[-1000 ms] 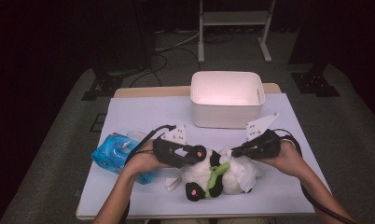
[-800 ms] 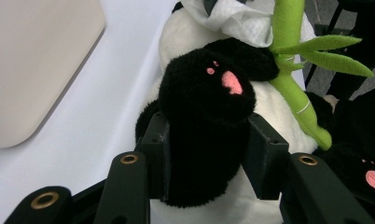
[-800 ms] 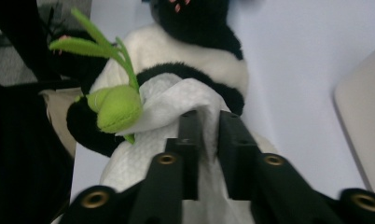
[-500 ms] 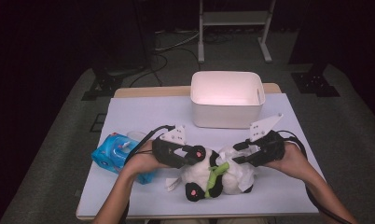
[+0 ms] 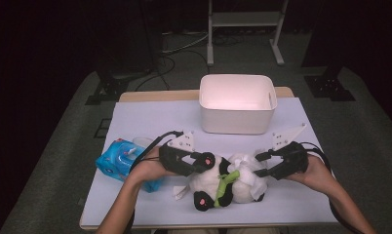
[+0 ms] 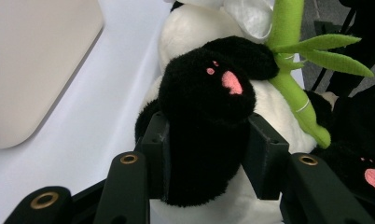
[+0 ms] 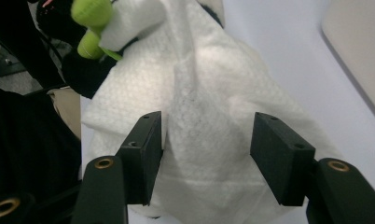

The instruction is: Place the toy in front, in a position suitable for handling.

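Note:
A panda plush (image 5: 218, 185) lies on its back on the white table, a green bamboo stalk (image 5: 225, 183) across its belly. My left gripper (image 5: 201, 163) is shut on the panda's black paw (image 6: 206, 93), which bulges up between the pads. A white tissue (image 5: 247, 165) is draped over the panda's right side. My right gripper (image 5: 262, 164) stands open at that side. Its jaws have just been opening, and in the right gripper view they straddle a raised fold of the tissue (image 7: 199, 93) without pressing it.
A white bin (image 5: 238, 103) stands behind the panda at the table's far middle. A blue tissue pack (image 5: 118, 158) lies at the left, by the left hand. The table's front edge runs just below the panda.
The right gripper's jaws went from shut to wide apart, letting go of the tissue, and the hand drew slightly right and toward the person. The left gripper kept still.

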Action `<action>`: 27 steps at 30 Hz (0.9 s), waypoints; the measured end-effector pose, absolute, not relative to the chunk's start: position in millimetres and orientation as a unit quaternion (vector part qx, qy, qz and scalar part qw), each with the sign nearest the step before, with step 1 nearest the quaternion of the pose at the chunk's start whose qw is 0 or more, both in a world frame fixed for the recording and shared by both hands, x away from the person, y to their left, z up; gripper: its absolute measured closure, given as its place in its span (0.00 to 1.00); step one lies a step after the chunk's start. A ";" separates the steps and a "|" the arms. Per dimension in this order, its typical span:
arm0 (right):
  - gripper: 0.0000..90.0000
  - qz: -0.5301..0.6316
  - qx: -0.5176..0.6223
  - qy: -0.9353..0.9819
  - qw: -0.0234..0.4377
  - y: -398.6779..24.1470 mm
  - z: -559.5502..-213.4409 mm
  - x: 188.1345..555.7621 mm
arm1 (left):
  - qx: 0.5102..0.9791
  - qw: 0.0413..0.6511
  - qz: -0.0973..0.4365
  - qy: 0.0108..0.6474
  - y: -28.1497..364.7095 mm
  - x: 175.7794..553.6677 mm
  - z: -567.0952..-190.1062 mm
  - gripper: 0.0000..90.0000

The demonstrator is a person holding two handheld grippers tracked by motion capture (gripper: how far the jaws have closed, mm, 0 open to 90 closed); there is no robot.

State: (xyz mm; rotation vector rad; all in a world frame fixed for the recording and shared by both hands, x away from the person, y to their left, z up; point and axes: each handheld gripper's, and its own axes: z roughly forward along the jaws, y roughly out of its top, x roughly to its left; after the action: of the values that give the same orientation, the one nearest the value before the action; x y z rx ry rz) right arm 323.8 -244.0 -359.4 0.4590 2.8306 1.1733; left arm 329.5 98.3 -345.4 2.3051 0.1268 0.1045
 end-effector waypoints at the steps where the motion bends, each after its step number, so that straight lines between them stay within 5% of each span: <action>1: 0.50 0.382 0.147 0.912 0.017 -244.3 -361.9 324.6 | 0.913 0.403 0.041 0.050 98.0 329.4 -345.4 0.63; 8: 0.91 0.402 0.112 0.909 0.017 -232.7 -354.6 320.8 | 0.913 0.402 0.042 0.046 96.2 328.1 -344.3 0.63; 14: 0.96 0.375 0.071 0.924 0.023 -199.4 -340.0 319.3 | 0.914 0.402 0.045 0.044 94.8 326.6 -343.9 0.63; 17: 0.97 0.370 0.055 0.927 0.020 -183.0 -337.8 320.1 | 0.913 0.402 0.044 0.043 94.6 326.4 -343.7 0.63; 23: 0.70 0.372 0.064 0.926 0.015 -166.3 -338.9 326.5 | 0.913 0.404 0.042 0.043 95.5 325.6 -344.6 0.63; 27: 0.62 0.379 0.076 0.922 0.018 -164.0 -339.5 330.0 | 0.912 0.406 0.040 0.041 95.2 325.7 -345.0 0.63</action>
State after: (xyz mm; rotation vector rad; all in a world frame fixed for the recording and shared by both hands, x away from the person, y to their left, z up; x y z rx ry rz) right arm 330.0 -164.0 -339.5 0.2369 2.8644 1.1780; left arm 325.7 95.2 -345.0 2.3017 0.1035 0.1020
